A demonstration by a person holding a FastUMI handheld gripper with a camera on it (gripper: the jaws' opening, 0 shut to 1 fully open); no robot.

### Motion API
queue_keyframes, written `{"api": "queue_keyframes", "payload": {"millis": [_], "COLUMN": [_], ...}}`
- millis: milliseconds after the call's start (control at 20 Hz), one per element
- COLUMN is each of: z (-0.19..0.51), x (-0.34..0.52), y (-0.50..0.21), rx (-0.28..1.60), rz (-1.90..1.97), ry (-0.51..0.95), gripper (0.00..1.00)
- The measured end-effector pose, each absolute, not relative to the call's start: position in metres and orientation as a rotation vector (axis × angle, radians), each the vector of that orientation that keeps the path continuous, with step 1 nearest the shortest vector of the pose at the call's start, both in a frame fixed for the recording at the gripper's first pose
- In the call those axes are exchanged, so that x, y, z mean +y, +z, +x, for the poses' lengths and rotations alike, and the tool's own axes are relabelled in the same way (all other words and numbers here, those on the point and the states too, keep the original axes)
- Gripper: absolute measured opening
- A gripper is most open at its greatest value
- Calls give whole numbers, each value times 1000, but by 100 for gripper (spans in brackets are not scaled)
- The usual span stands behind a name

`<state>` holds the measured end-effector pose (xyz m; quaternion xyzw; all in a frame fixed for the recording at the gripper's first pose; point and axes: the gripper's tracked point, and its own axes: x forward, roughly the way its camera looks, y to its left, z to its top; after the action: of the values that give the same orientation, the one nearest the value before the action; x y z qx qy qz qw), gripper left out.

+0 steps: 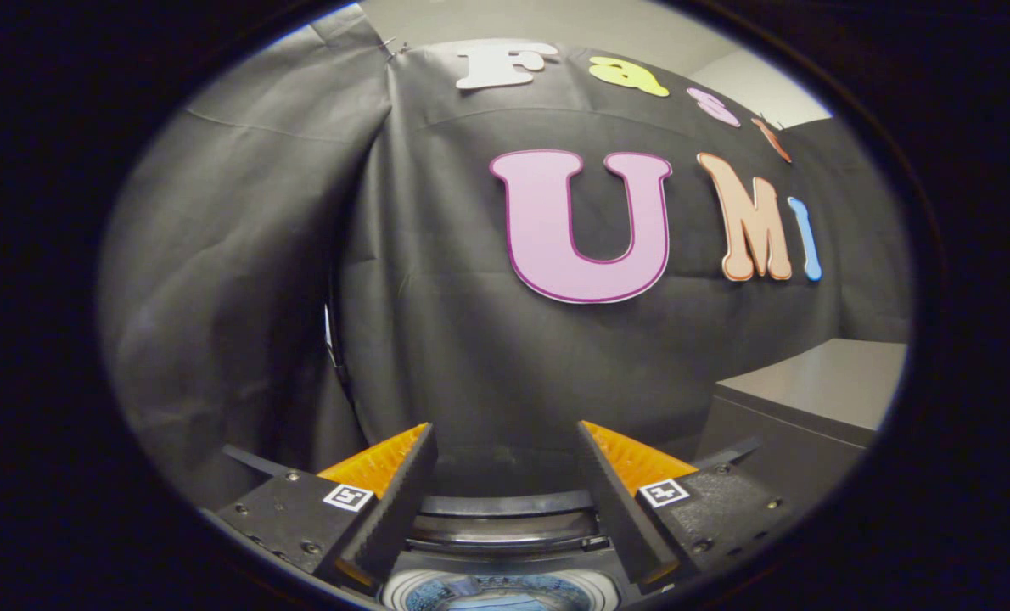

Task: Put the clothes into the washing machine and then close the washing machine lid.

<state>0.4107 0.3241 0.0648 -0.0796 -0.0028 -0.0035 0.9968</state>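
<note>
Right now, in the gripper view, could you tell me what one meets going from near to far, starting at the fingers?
Open gripper, nothing between its fingers → washing machine with its drum opening low between the fingers → black cloth wall beyond.

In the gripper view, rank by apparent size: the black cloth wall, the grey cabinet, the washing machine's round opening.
1. Black cloth wall, by far.
2. Grey cabinet.
3. Washing machine's round opening, just a sliver below the open tongs, which hold nothing; true size unsure.
</note>
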Motion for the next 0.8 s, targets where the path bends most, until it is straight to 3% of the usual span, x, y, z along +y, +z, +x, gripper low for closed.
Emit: {"api": "queue_keyframes", "payload": {"millis": [800], "z": [400], "x": [325], "y": [62], "rx": [-52], "rz": [-159], "ry": [43], "gripper": [98]}}
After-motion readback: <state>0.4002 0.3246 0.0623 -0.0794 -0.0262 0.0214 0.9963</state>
